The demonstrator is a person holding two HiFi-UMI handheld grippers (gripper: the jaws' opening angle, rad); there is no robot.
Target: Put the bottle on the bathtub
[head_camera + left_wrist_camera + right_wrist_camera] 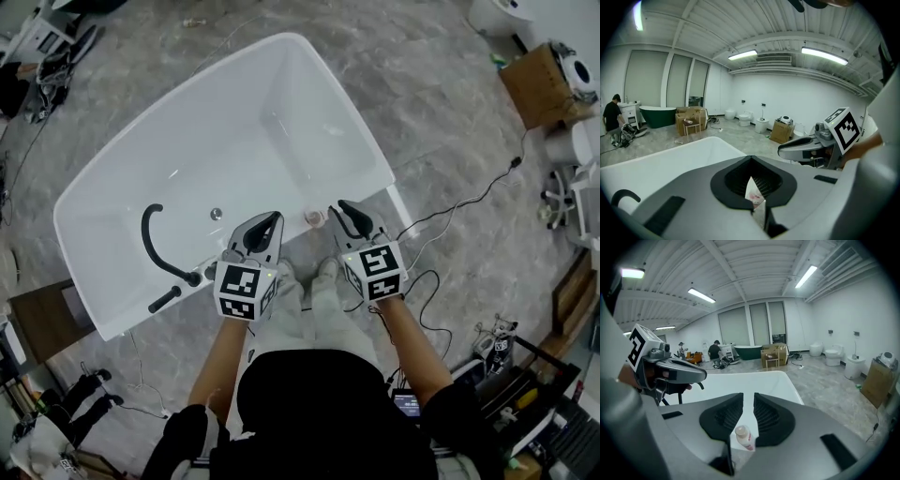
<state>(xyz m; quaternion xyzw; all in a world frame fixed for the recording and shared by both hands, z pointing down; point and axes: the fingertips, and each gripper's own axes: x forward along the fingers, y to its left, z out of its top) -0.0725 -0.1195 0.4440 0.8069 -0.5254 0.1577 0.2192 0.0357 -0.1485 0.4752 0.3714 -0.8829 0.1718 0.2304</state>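
A small pale bottle [315, 217] with a pink label stands upright on the near rim of the white bathtub [234, 141], between my two grippers and held by neither. My left gripper [272, 221] hovers just left of it with its jaws closed tip to tip. In the left gripper view a sliver of the bottle [754, 197] shows below the left gripper [751, 159]. My right gripper [343, 210] hangs just right of the bottle, its jaws a narrow gap apart. The bottle [743, 437] shows through that gap, below the right gripper [748, 397].
A black curved faucet [150, 234] and black handle [164, 298] sit on the tub's near-left rim. Black cables [459, 206] trail over the marble floor at right. A cardboard box [534, 84] stands far right, a wooden panel [37, 319] at left, gear [506, 375] at bottom right.
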